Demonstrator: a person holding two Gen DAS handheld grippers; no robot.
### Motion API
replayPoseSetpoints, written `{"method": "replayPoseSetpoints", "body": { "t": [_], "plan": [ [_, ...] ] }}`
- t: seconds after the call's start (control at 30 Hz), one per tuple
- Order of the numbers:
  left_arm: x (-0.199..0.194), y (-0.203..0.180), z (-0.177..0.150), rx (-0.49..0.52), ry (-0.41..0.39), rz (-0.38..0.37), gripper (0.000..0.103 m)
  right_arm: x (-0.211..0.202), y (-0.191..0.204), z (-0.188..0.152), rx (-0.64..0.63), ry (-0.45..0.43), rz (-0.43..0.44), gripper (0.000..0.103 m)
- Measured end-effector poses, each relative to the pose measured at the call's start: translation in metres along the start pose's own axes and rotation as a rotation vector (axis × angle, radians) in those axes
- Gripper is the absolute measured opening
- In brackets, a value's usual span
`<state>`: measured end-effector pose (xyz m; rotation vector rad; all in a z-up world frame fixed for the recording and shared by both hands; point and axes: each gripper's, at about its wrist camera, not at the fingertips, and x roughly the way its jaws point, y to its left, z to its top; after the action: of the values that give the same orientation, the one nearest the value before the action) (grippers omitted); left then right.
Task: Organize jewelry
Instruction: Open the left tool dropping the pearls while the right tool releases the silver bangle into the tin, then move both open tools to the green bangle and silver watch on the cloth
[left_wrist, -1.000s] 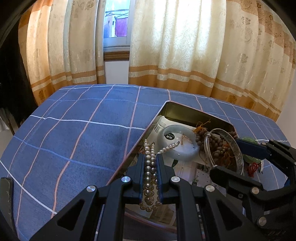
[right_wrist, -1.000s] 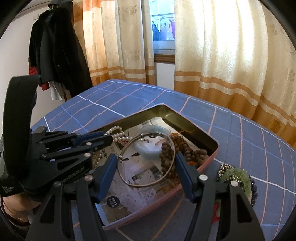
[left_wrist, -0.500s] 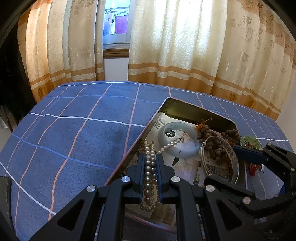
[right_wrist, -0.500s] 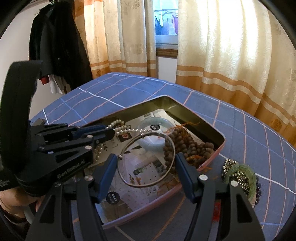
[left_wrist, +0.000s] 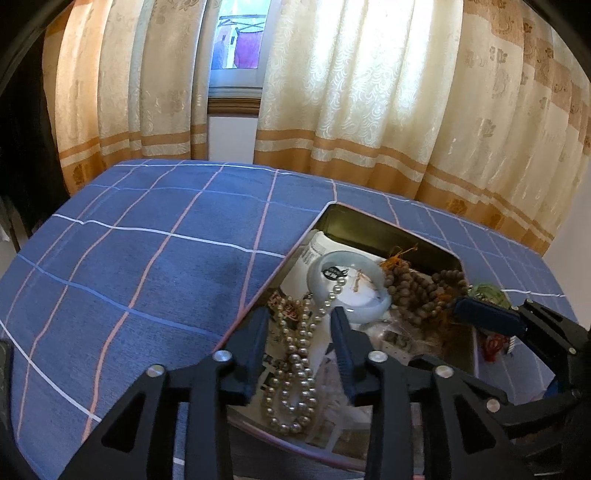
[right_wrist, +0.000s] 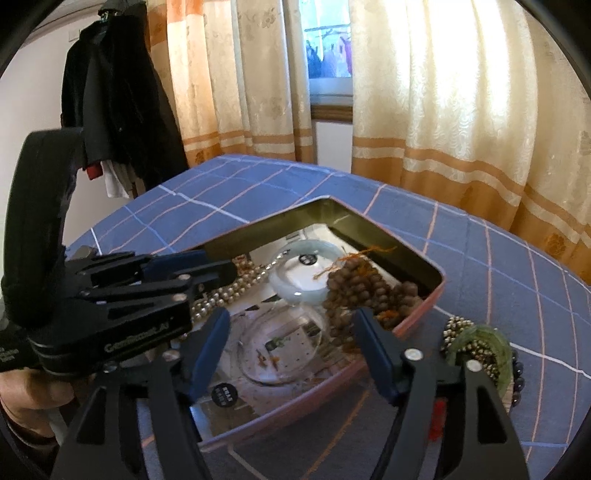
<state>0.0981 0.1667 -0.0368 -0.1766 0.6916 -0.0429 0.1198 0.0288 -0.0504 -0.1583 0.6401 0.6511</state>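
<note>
Left tongs newly parted around pearls

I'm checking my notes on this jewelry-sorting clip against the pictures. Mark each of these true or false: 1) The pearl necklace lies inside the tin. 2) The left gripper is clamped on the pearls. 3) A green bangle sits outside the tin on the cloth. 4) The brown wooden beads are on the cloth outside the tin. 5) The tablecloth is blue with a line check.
1) True: the pearl necklace lies in the tin.
2) False: the left gripper has just been opening; its pads stand clear either side of the pearls.
3) True: the green bangle rests on the tablecloth, beside the tin.
4) False: the brown wooden beads are inside the tin.
5) True.
</note>
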Motion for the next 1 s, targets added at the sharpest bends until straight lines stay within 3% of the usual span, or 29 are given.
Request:
{"method": "replayPoseSetpoints", "body": {
  "t": [0.17,0.37,0.57,0.7,0.8,1.0],
  "plan": [
    [-0.008,-0.009,-0.002,0.019,-0.009,-0.020,0.072,-0.013,-0.013,0.003,0.042,-0.032,-0.019,0.079],
    [-0.017,-0.025,0.001,0.067,-0.023,0.109,0.073,-0.032,-0.032,0.004,0.080,-0.059,-0.063,0.082],
    [-0.033,-0.041,0.009,0.071,-0.044,0.035,0.073,-0.068,-0.076,-0.006,0.125,-0.101,-0.169,0.086],
    [-0.039,-0.083,0.014,0.163,-0.063,-0.016,0.073,-0.079,-0.124,-0.023,0.219,-0.093,-0.276,0.086],
    [-0.031,-0.121,0.015,0.237,-0.051,-0.050,0.073,-0.084,-0.154,-0.034,0.316,-0.089,-0.306,0.086],
    [-0.005,-0.171,0.009,0.335,-0.014,-0.068,0.073,-0.081,-0.171,-0.042,0.353,-0.028,-0.363,0.086]
  ]
}}
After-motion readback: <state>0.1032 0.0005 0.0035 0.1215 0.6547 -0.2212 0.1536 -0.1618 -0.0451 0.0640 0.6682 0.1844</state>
